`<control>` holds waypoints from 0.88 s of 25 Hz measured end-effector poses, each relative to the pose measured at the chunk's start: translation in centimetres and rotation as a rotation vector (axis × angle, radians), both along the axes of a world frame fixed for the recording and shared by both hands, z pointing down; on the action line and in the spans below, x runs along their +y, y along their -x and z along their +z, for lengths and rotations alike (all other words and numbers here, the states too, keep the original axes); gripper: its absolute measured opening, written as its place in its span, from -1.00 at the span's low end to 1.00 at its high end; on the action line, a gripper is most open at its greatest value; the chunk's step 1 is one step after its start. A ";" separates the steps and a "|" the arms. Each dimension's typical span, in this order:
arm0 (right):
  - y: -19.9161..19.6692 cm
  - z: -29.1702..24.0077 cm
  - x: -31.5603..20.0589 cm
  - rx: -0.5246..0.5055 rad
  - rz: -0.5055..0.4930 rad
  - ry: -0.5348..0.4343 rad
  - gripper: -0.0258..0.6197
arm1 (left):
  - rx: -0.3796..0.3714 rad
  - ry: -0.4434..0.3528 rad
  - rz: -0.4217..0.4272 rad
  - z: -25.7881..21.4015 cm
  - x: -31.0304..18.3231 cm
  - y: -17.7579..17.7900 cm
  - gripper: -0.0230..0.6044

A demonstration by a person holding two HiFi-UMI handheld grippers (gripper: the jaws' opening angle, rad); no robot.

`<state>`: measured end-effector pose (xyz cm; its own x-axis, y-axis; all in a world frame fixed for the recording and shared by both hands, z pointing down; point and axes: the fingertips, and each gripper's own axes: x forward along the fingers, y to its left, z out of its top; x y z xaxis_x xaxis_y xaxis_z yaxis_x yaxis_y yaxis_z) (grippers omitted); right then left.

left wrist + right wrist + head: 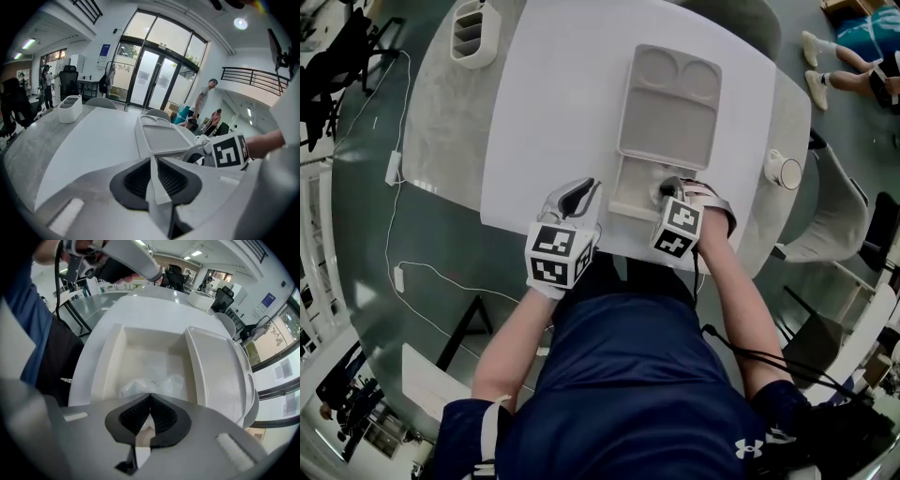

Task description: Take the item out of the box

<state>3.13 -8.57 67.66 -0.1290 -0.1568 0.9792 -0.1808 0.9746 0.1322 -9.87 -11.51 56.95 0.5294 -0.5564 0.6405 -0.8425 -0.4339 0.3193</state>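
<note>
left gripper [153, 161] pressed together on nothing, over the worktop [553, 103] just beside the box [108, 366]. right gripper [150, 395] tips together inside the box, at the crumpled clear-plastic item [164, 383] lying there; a pinch is unclear. beyond, the lid [220, 371] lies open.

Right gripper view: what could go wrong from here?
1. The right gripper is shut right at the edge of the crinkled clear plastic packet; so thin a pinch could slip or tear the film.
2. The shallow white box is unheld, since the left gripper sits shut and empty beside it; the box may lift or slide with the packet.
</note>
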 end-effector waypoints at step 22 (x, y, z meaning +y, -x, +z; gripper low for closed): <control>0.7 -9.5 -0.9 -0.315 0.164 -0.195 -0.91 | -0.009 -0.082 0.110 -3.7 0.4 -3.8 -0.77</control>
<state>2.42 -9.51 58.18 -0.3761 -0.3792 0.8454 -0.3933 0.8915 0.2249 -6.07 -11.09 53.22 0.5842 -0.5459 0.6006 -0.7912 -0.5480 0.2714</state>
